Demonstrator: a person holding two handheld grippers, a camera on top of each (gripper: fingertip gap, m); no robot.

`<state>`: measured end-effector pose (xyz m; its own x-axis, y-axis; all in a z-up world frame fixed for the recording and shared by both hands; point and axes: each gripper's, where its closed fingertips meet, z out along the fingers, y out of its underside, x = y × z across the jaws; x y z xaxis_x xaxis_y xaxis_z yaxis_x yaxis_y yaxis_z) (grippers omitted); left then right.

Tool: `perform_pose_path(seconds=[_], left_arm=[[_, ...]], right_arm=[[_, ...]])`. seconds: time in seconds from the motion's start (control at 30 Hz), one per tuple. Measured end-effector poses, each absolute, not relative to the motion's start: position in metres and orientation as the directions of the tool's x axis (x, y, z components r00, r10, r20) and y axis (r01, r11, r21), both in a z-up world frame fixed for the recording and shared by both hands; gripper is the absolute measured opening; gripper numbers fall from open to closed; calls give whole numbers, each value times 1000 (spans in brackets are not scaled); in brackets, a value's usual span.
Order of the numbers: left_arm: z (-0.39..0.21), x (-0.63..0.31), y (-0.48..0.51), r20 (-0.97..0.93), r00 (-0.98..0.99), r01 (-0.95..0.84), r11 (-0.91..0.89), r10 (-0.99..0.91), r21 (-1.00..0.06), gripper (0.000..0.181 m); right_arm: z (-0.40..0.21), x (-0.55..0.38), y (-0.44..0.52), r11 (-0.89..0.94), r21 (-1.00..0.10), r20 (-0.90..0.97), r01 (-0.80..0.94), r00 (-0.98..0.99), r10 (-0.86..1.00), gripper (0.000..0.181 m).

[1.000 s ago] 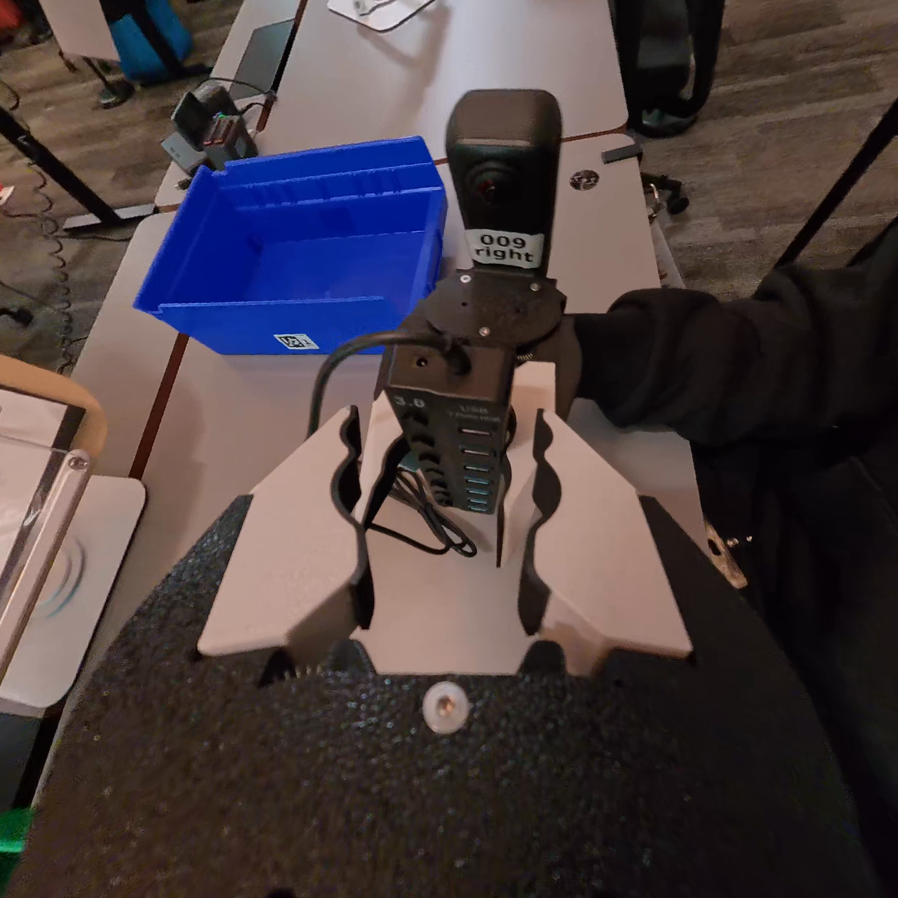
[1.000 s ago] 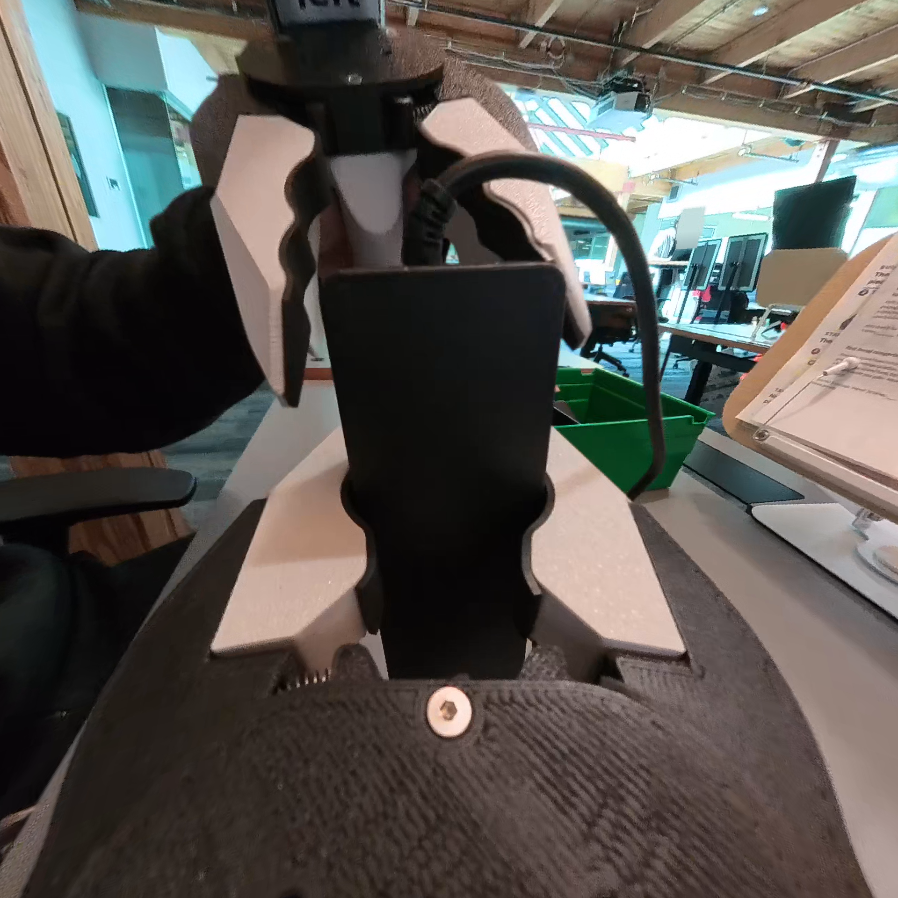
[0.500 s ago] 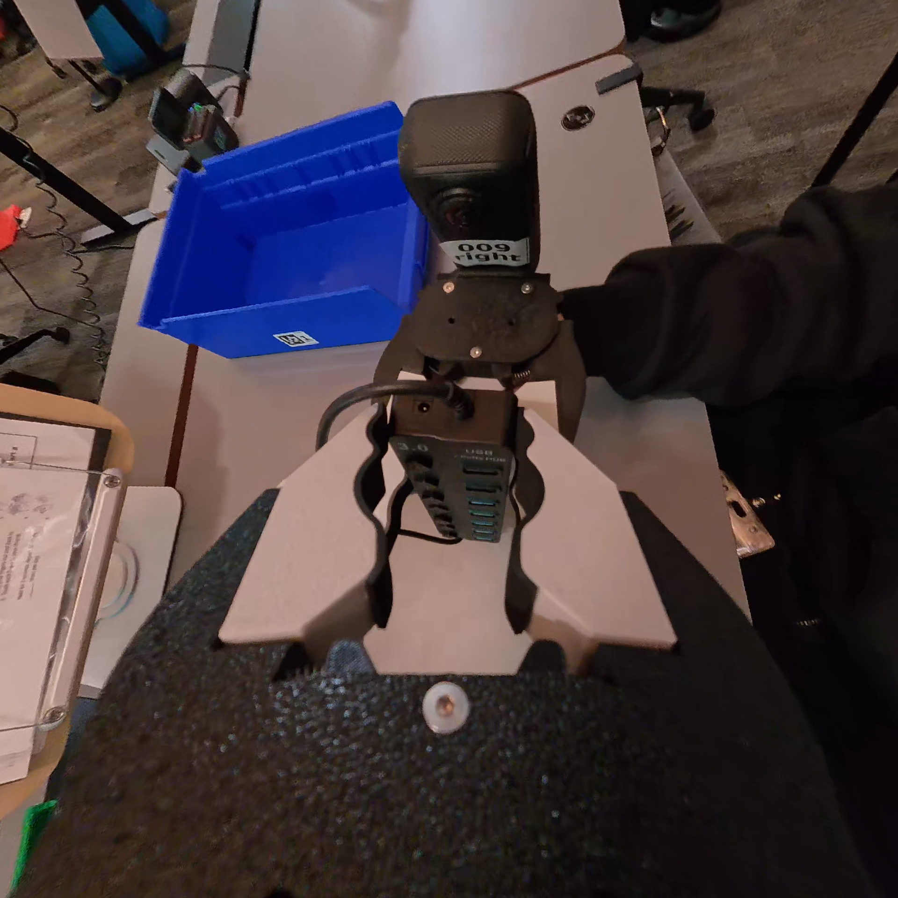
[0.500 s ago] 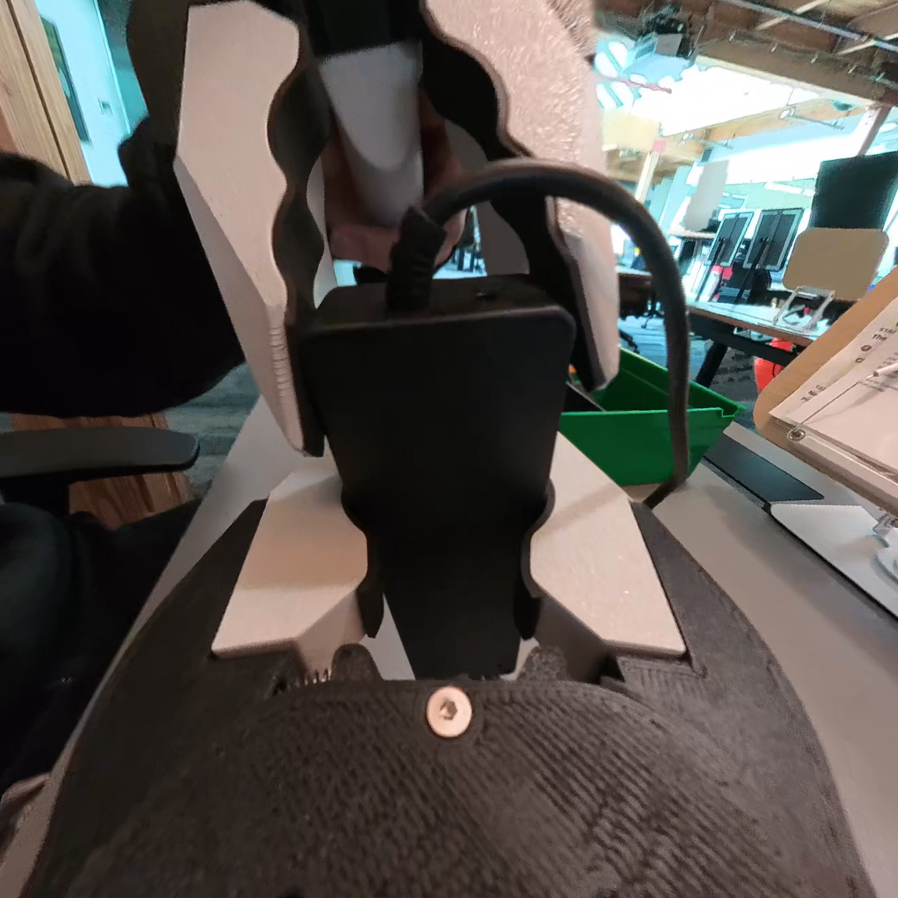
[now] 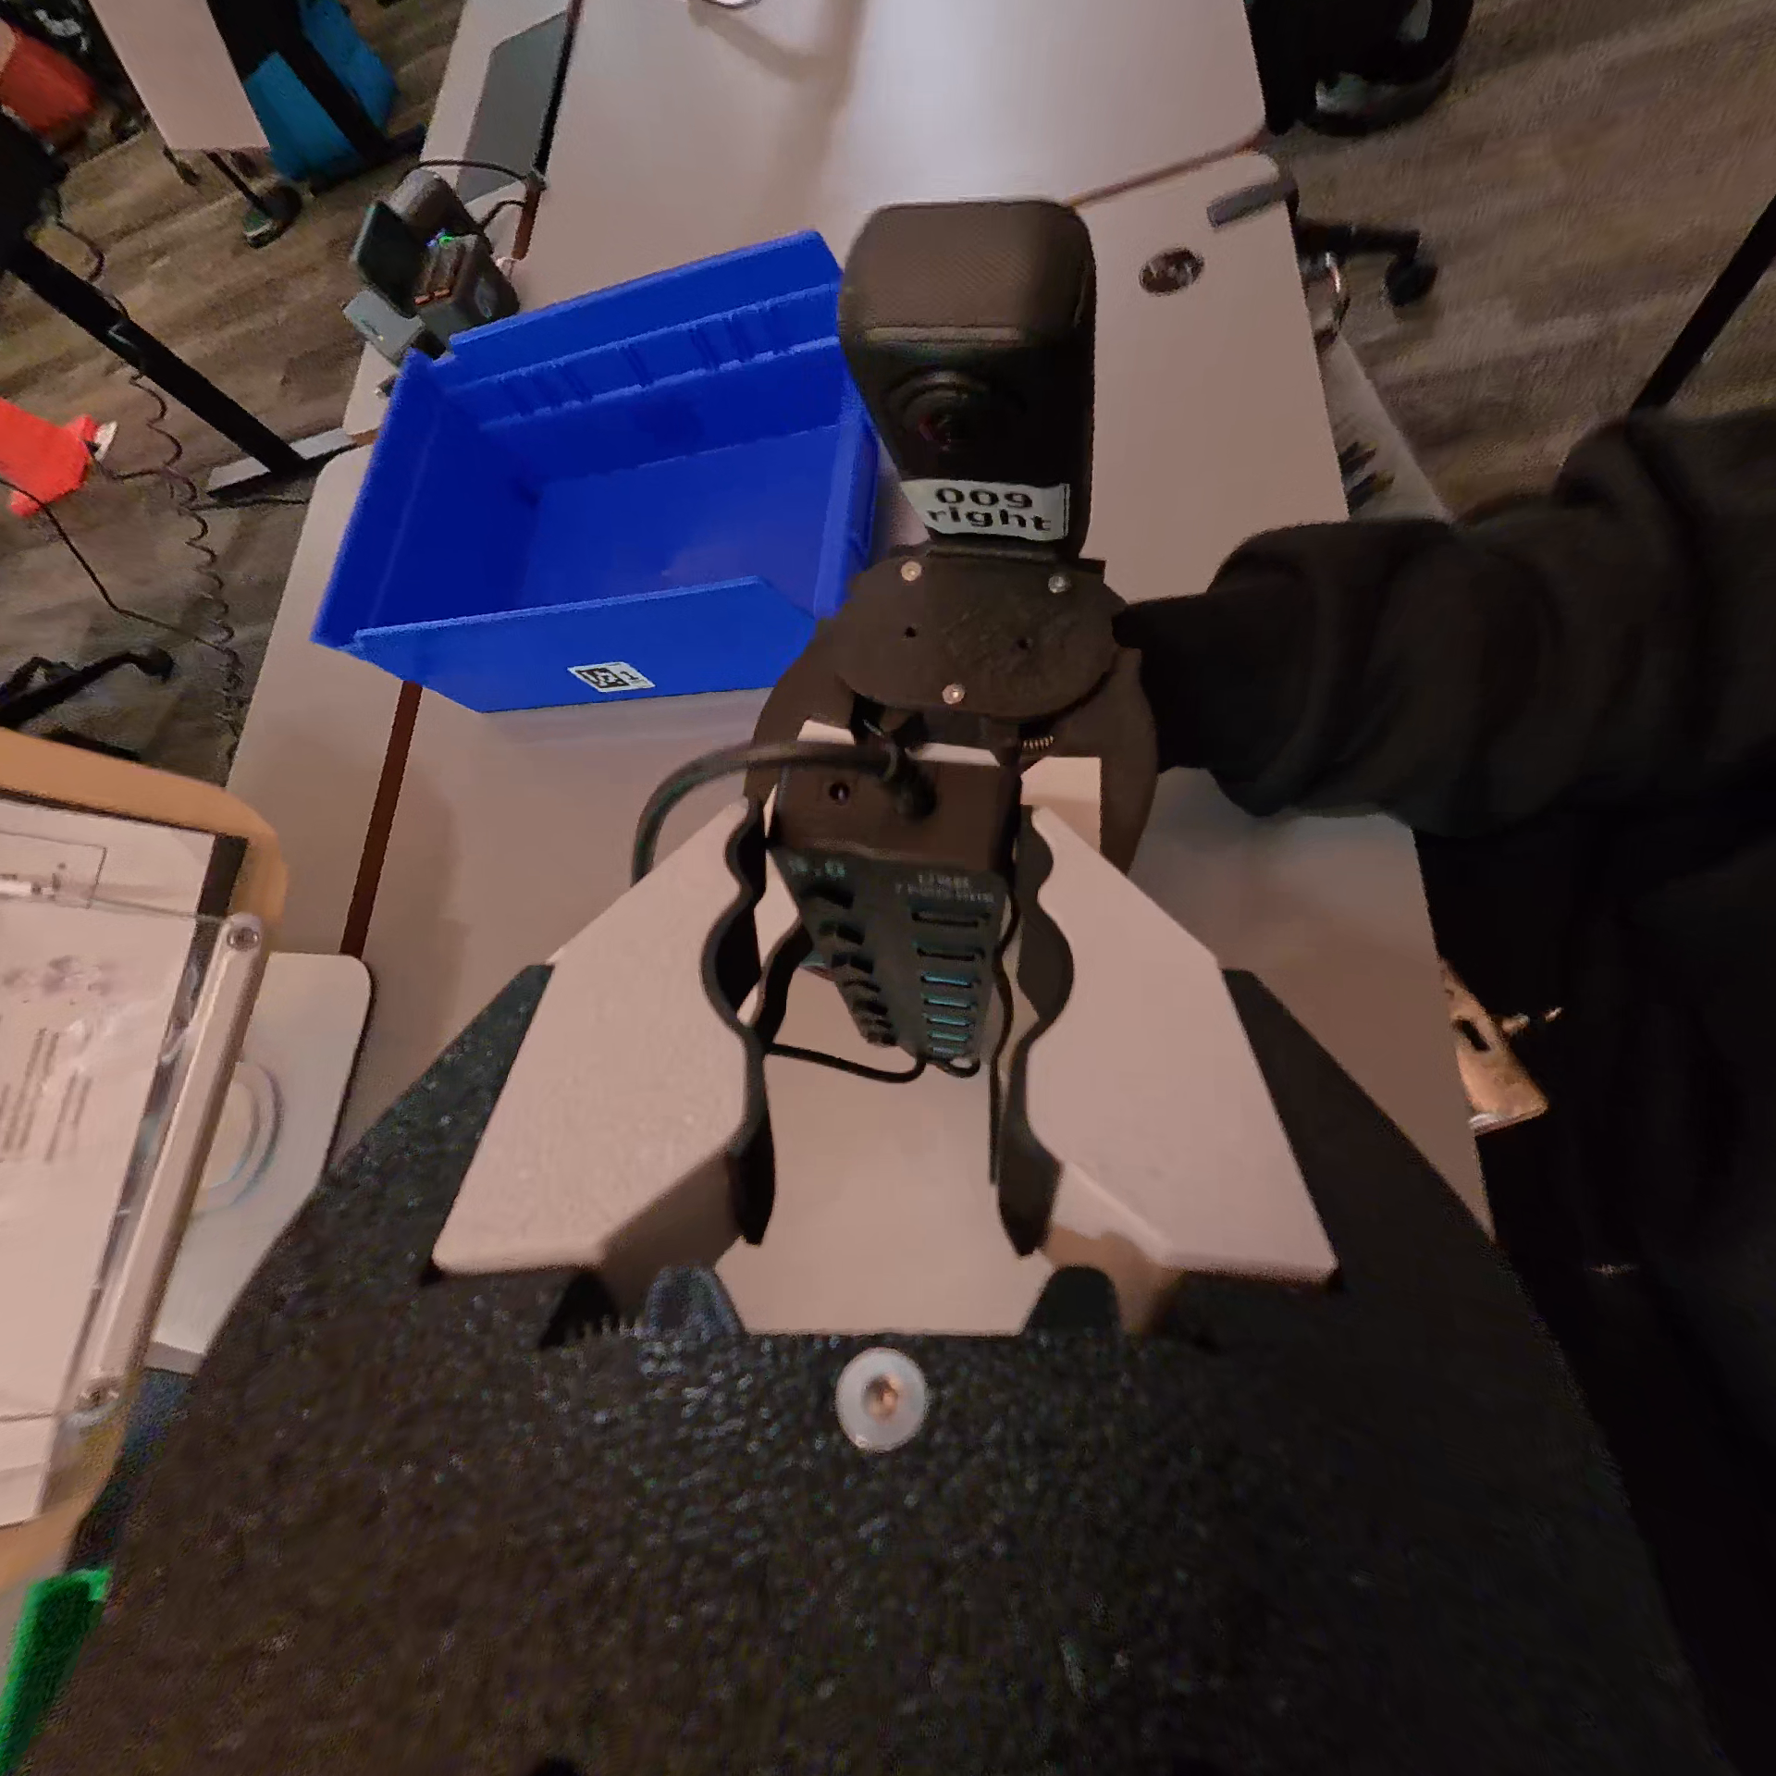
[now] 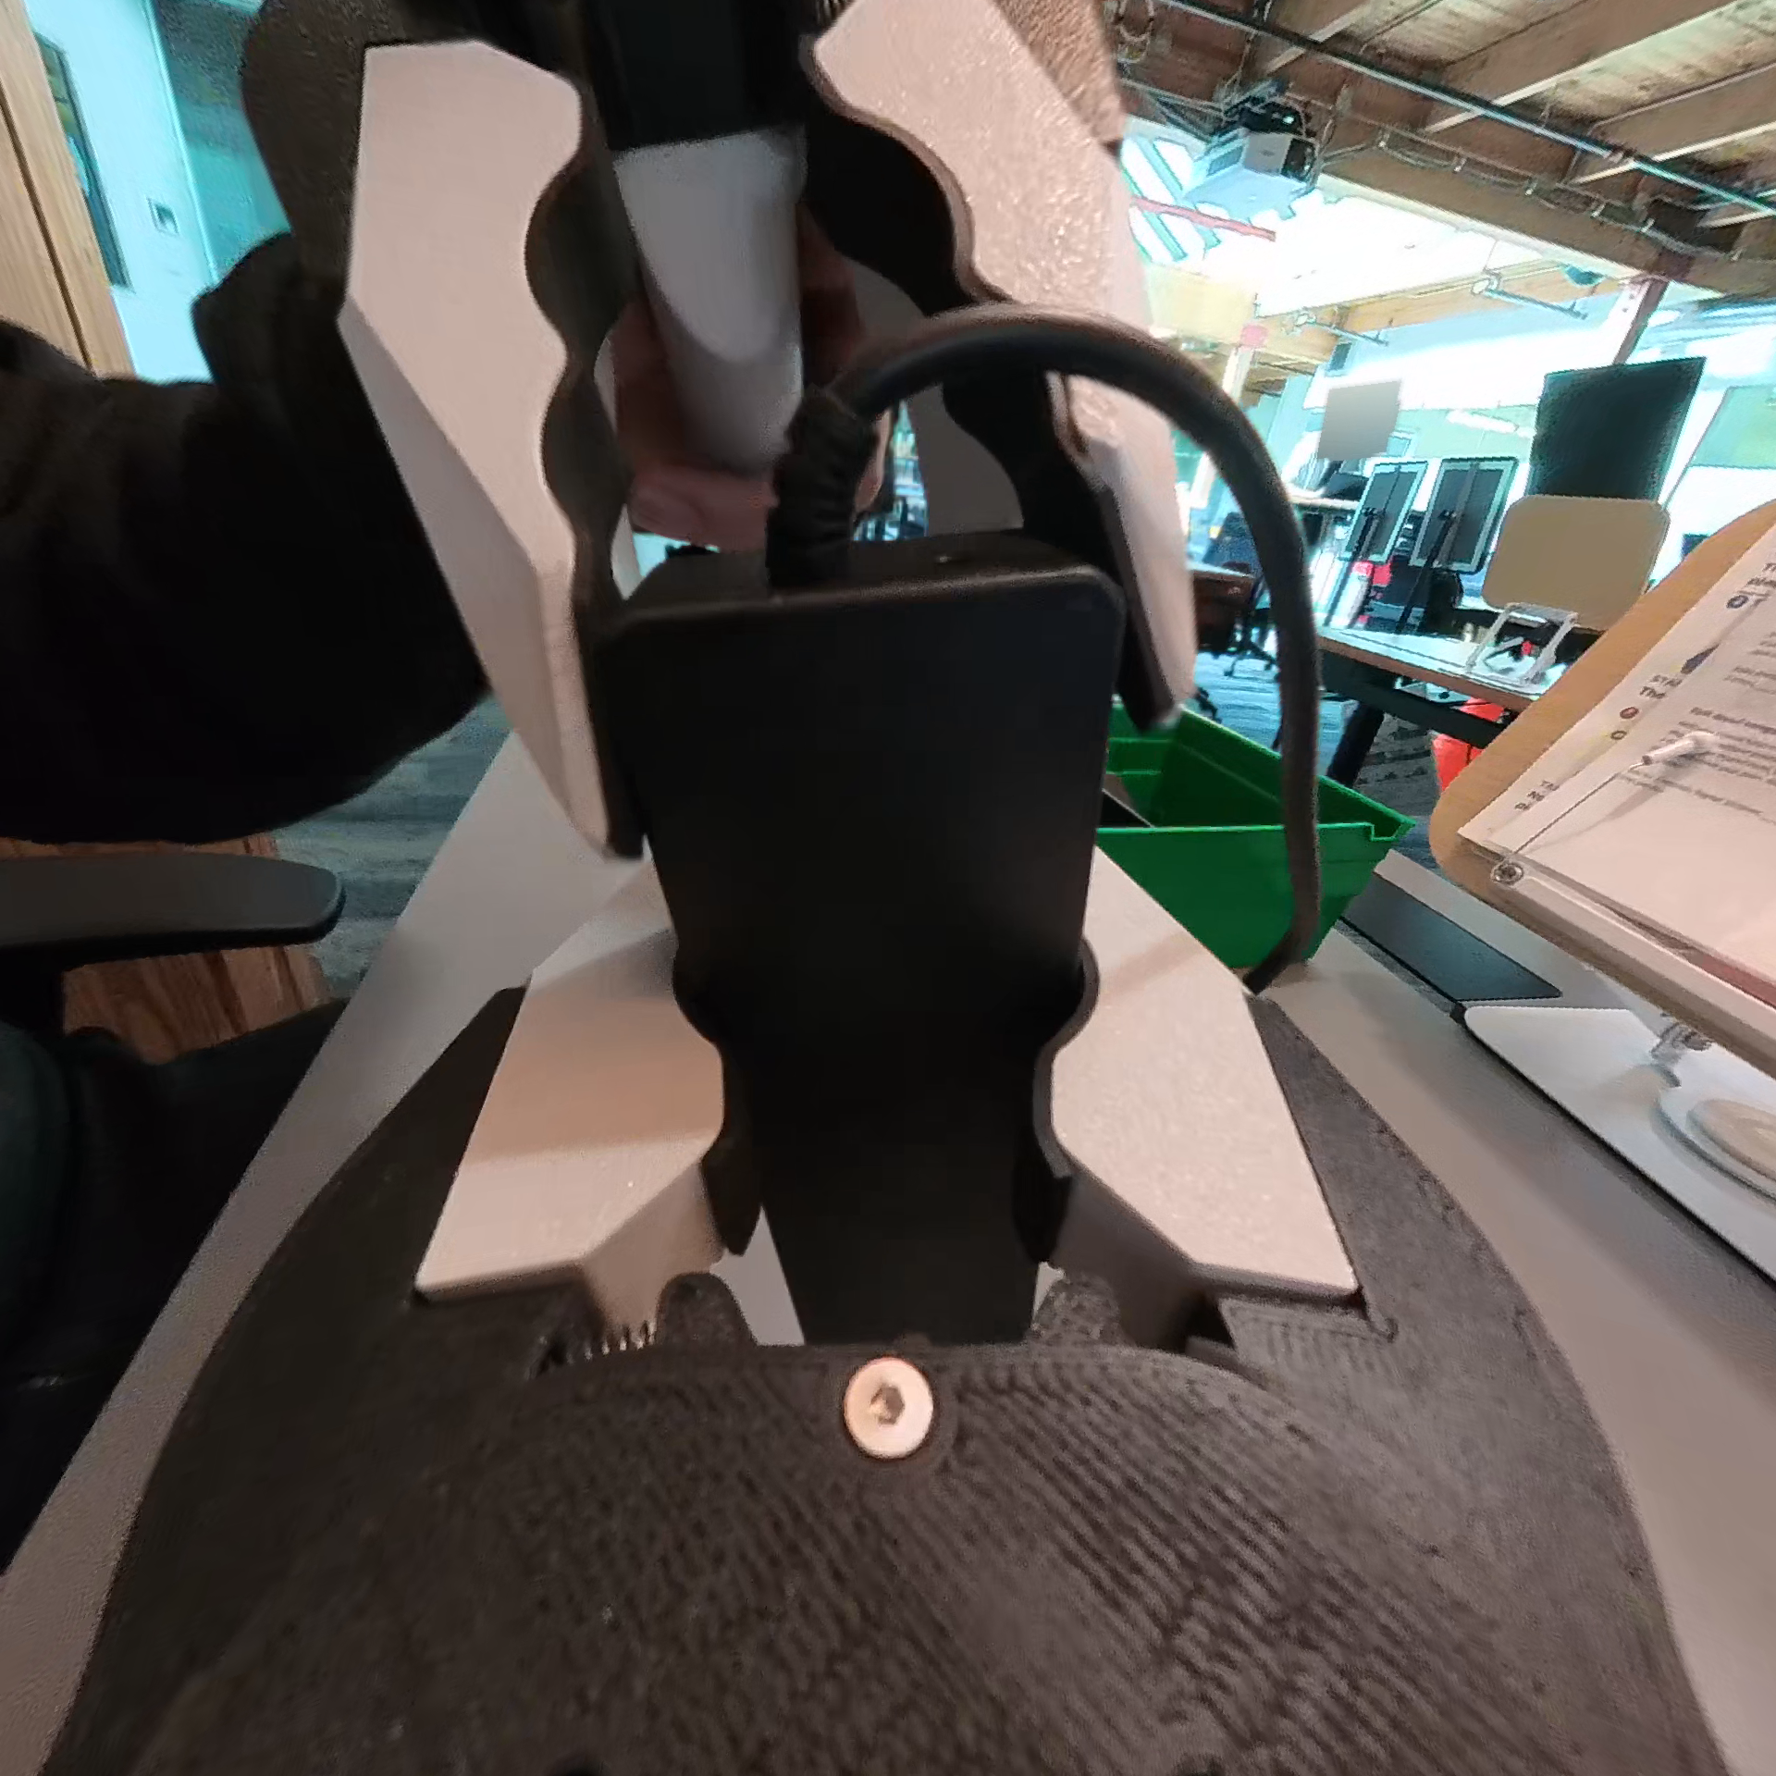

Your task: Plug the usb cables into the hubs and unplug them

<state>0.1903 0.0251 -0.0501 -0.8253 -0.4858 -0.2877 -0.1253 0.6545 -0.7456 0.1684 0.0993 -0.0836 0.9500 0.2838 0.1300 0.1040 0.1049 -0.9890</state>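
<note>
Two claws meet on one black usb hub (image 5: 889,923), held upright above the bench (image 5: 596,826). Right claw (image 6: 889,971): pressed onto the hub's lower body, pale fingers (image 6: 1172,1086) on both side edges, plain back of the hub toward its camera. Left claw (image 5: 879,923): fingers (image 5: 634,1048) flank the hub's upper end; left wrist view shows the black wavy pads at or almost at the side edges, but firm contact cannot be told from either view. Port face of the hub toward the left camera, a column of blue-lit slots down its right half, every slot appears unoccupied. Black cable (image 5: 673,798) leaves the hub's top end, arcs over and drops toward the bench, slack looping below the hub. Blue bin (image 5: 615,500) stands near the bench's far edge, behind the hub and to the left. Green bin (image 6: 1240,846) sits on the bench behind the hub in the right wrist view. Document stand with paper under a clear sheet (image 5: 106,1105) at the bench's left edge. Dark sleeve (image 5: 1442,663) reaches in behind the right claw.
</note>
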Motion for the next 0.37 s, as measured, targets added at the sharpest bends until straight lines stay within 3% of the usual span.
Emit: perform_pose_path(seconds=[0.03, 0.1, 0.23, 0.37], left_arm=[[-41, 189, 29, -266, -817, -134, 618, -512, -775, 52], [-18, 184, 44, -240, -792, -128, 537, -562, -834, 59], [4, 188, 129, -237, -588, -218, 433, -773, -875, 51], [-48, 182, 256, -240, -301, -551, 374, -923, -746, 49]], right_arm=[[-80, 171, 99, 123, -990, 102, 69, 955, 280, 63], [-73, 174, 93, 174, -985, 58, 4, 949, 308, 64], [-79, 188, 80, 159, -987, 70, 24, 954, 291, 64], [-78, 194, 70, 188, -982, 65, 7, 952, 300, 63]])
